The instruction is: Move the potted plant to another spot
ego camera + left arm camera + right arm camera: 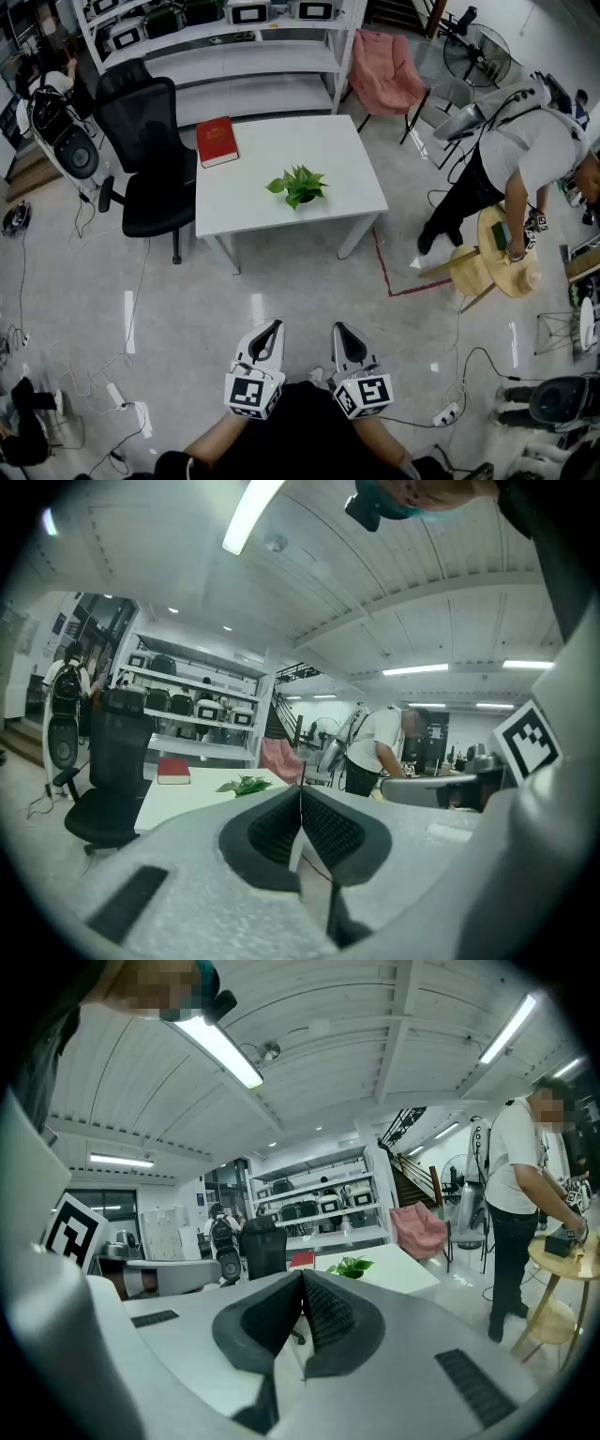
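The left gripper [274, 326] and right gripper [339, 328] are held side by side, low and close to the person's body. Both point toward the worktop. The left fingers [328, 829] are clenched together on nothing, and so are the right fingers [328, 1314].

A stretch of pale floor [281, 291] lies between the grippers and the white worktop [272, 141]. The potted plant [298, 186] stands near the worktop's front edge, right of centre. It is well apart from a red book [217, 141] at the back left corner.

A black office chair [141, 141] stands against the worktop's left side. Behind it is a white shelf rack [234, 47], and a pink chair [384, 70] sits off the far right corner. A red tape line [389, 272] runs on the floor by the right front leg. Farther right, another person [516, 159] bends over a round wooden stool [502, 262]. Cables and a power strip [445, 412] lie on the floor at both sides.
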Available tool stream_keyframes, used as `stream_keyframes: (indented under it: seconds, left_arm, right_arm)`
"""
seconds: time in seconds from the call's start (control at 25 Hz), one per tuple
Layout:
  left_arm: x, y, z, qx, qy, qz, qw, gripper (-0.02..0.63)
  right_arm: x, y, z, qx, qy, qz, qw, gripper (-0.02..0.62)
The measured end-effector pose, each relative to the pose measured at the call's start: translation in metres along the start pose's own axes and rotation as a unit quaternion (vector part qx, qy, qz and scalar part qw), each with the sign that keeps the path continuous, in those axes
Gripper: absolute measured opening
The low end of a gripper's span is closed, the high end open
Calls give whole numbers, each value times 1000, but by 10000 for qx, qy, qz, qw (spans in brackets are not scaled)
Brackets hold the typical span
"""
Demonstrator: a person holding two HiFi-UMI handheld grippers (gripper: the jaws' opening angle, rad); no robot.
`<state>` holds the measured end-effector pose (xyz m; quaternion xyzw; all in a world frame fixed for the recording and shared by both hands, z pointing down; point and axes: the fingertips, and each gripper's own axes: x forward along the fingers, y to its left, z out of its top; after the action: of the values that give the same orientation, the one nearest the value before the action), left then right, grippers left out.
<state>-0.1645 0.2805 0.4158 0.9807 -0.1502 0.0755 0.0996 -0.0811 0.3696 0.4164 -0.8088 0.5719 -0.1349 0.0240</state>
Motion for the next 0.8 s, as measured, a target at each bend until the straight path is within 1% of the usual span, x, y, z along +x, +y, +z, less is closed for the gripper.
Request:
stream_keyframes:
  seconds: [0.12,0.32,0.44,0.64,0.8]
  left_arm:
    - [1,-3,0,43,-30,-59,10000,17]
    - [-2,-4,-2,-16,3,-30,10000,17]
    - [-4,-3,-3,1,8,-92,10000,17]
    - [-5,5,-2,4,-9,-132,9999,17]
    - [-9,20,0,-42,1,-106,9999,17]
  right_arm:
    - [-1,-1,-3,-7,62,-7,10000,12]
    - [-2,4,-5,13,88,0,10000,12]
    - [-1,8,-7,21,141,8,9999,12]
    - [5,14,-4,-28,28,-12,10000,12]
    - [13,23,-3,-112,-15,-77,9999,12]
